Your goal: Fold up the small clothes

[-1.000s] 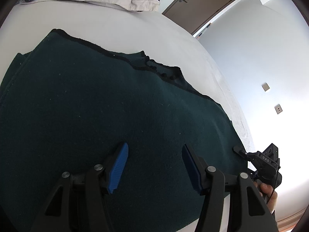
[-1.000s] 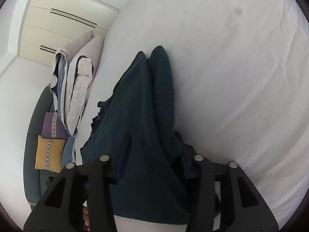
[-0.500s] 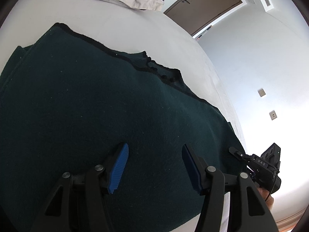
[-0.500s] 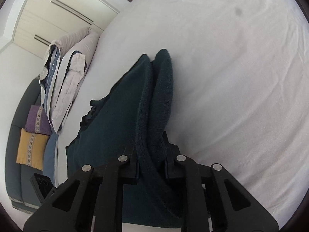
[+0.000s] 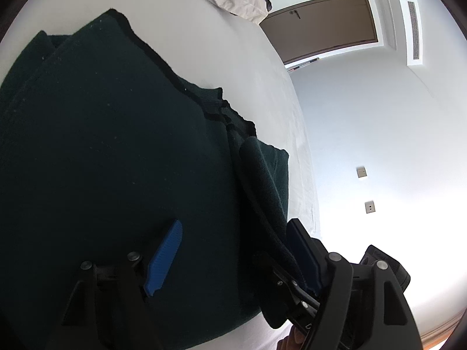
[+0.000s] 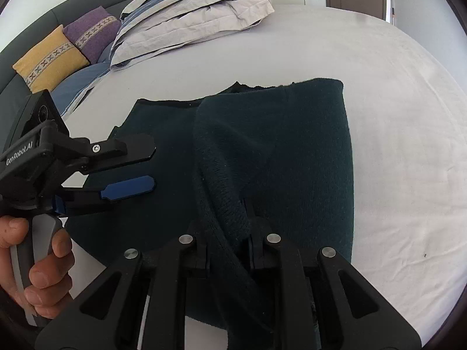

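Note:
A dark green knit garment (image 5: 111, 175) with black trim lies spread on the white bed (image 5: 233, 67). It also shows in the right wrist view (image 6: 292, 151), with its right side folded over toward the middle. My left gripper (image 5: 233, 250) is open just above the cloth, its blue pads (image 5: 165, 256) apart; it also shows in the right wrist view (image 6: 146, 166). My right gripper (image 6: 229, 230) is shut on the garment's ribbed sleeve (image 6: 221, 192), held over the body of the garment.
Grey and striped pillows (image 6: 192, 14) lie at the head of the bed, with yellow (image 6: 49, 55) and purple (image 6: 93, 35) cushions on a dark sofa beyond. A brown door (image 5: 324, 29) and a white wall stand past the bed's far edge.
My right gripper closed on the sleeve and carried it over the garment toward the left gripper, folding the right side inward. My left gripper stayed open above the cloth.

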Tool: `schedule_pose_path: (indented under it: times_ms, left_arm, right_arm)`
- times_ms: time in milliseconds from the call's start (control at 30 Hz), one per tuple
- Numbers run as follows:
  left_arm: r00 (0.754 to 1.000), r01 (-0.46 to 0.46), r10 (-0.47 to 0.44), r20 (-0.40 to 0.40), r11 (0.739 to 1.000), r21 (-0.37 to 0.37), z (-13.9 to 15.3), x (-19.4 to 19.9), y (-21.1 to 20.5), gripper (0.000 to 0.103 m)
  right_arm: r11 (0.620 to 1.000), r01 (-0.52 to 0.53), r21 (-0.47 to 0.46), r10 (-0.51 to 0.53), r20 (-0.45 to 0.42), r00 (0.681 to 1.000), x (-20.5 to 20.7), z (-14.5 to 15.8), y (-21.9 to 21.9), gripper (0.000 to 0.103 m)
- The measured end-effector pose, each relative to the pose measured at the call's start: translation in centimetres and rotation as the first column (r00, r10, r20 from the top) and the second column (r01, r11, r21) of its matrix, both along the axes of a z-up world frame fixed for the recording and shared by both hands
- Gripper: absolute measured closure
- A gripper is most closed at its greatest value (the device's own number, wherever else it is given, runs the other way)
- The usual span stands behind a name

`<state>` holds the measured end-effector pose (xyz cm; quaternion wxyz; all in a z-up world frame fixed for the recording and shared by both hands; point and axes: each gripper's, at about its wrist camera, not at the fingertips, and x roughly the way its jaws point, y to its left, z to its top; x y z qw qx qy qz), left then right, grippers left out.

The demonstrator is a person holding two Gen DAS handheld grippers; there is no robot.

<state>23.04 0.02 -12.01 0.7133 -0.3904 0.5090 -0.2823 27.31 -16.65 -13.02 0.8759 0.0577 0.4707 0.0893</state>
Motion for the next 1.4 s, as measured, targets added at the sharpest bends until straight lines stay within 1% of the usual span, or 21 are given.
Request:
schedule_pose_path:
  times_ms: [67, 167, 300, 367, 400, 433, 500, 567, 633, 667, 700, 733, 867, 967, 1033, 1067, 1100, 1133, 1200, 1333, 1400]
  left_arm:
    - [1.0, 0.015, -0.015, -0.02, 1.0, -0.015, 0.1, 0.4, -1.0, 0.026]
    - [0.999, 0.05, -0.05, -0.015, 0.999, 0.017, 1.0, 0.8, -3.1, 0.023]
    - [0.991, 0.123, -0.121, -0.049, 0.992, 0.036, 1.3, 2.4, -6.3, 0.024]
    - [0.987, 0.148, -0.145, -0.067, 0.988, 0.042, 1.1, 3.2, -7.5, 0.04]
    - [0.984, 0.165, -0.16, -0.075, 0.985, 0.057, 1.1, 4.0, -7.6, 0.062]
    - [0.982, 0.179, -0.172, -0.081, 0.981, 0.08, 1.1, 4.2, -8.0, 0.08]
    - [0.979, 0.196, -0.187, -0.08, 0.972, 0.126, 1.1, 4.3, -8.4, 0.087]
    - [0.98, 0.195, -0.185, -0.079, 0.97, 0.146, 1.1, 4.2, -8.2, 0.089]
    - [0.981, 0.189, -0.179, -0.079, 0.971, 0.149, 0.9, 4.2, -7.5, 0.09]
    - [0.981, 0.188, -0.177, -0.083, 0.971, 0.145, 0.8, 4.1, -7.4, 0.09]
    - [0.981, 0.185, -0.174, -0.089, 0.973, 0.141, 0.6, 4.1, -7.1, 0.09]
    - [0.981, 0.183, -0.171, -0.09, 0.973, 0.138, 0.4, 3.9, -6.3, 0.09]
    - [0.982, 0.177, -0.168, -0.082, 0.975, 0.131, 0.7, 3.3, -6.1, 0.09]
    - [0.983, 0.18, -0.172, -0.066, 0.973, 0.141, 1.4, 3.3, -5.8, 0.09]
    - [0.984, 0.177, -0.169, -0.064, 0.973, 0.147, 1.8, 3.5, -5.8, 0.09]
    - [0.984, 0.176, -0.168, -0.062, 0.973, 0.148, 2.1, 3.5, -5.7, 0.09]
    - [0.984, 0.175, -0.167, -0.06, 0.972, 0.155, 2.1, 3.5, -5.8, 0.09]
    - [0.984, 0.174, -0.167, -0.056, 0.971, 0.163, 2.3, 3.4, -5.5, 0.09]
    - [0.985, 0.171, -0.166, -0.042, 0.969, 0.181, 2.9, 3.1, -4.5, 0.09]
    - [0.987, 0.161, -0.162, -0.014, 0.961, 0.226, 4.0, 3.6, -1.7, 0.09]
    - [0.986, 0.161, -0.164, -0.009, 0.953, 0.255, 4.3, 3.8, -0.3, 0.09]
  right_arm:
    - [1.0, -0.005, -0.005, 0.005, 0.011, 1.0, -0.1, 0.1, -0.1, 0.088]
    - [0.998, -0.027, -0.049, 0.029, 0.038, 0.999, -0.5, 0.5, -0.1, 0.088]
    - [0.992, -0.059, -0.11, 0.067, 0.066, 0.996, -1.6, 0.7, 0.2, 0.088]
    - [0.988, -0.075, -0.133, 0.085, 0.068, 0.994, -1.9, 0.7, 0.5, 0.088]
    - [0.986, -0.08, -0.145, 0.091, 0.066, 0.994, -1.9, 0.6, 0.6, 0.087]
    - [0.984, -0.084, -0.155, 0.095, 0.065, 0.993, -2.1, 0.5, 0.6, 0.087]
    - [0.983, -0.09, -0.161, 0.101, 0.066, 0.993, -2.7, 0.5, 0.4, 0.083]
    - [0.983, -0.091, -0.16, 0.105, 0.082, 0.991, -4.0, 0.9, 0.2, 0.08]
    - [0.984, -0.089, -0.157, 0.106, 0.106, 0.989, -5.8, 1.1, -0.3, 0.071]
    - [0.982, -0.075, -0.173, 0.097, 0.12, 0.988, -6.8, 1.0, -0.6, 0.06]
    - [0.979, -0.06, -0.195, 0.089, 0.141, 0.986, -7.7, 1.0, -0.8, 0.055]
    - [0.974, -0.052, -0.219, 0.09, 0.165, 0.982, -8.8, 1.0, -1.1, 0.055]
    - [0.957, -0.066, -0.283, 0.12, 0.179, 0.977, -10.6, 0.6, -0.6, 0.055]
    - [0.927, -0.086, -0.366, 0.178, 0.225, 0.958, -12.2, 0.7, 0.9, 0.055]
    - [0.909, -0.088, -0.408, 0.203, 0.247, 0.948, -13.2, 0.4, 1.6, 0.06]
    - [0.903, -0.082, -0.422, 0.202, 0.25, 0.947, -13.1, 0.3, 2.0, 0.078]
    - [0.899, -0.074, -0.432, 0.2, 0.252, 0.947, -12.9, 0.5, 2.3, 0.088]
    - [0.897, -0.072, -0.437, 0.205, 0.266, 0.942, -13.0, 0.5, 2.9, 0.088]
    - [0.879, -0.089, -0.468, 0.251, 0.296, 0.922, -13.4, 0.7, 4.5, 0.094]
    - [0.818, -0.177, -0.547, 0.39, 0.301, 0.87, -14.4, 0.7, 8.6, 0.095]
    - [0.812, -0.212, -0.544, 0.425, 0.301, 0.854, -14.3, 0.4, 9.8, 0.096]
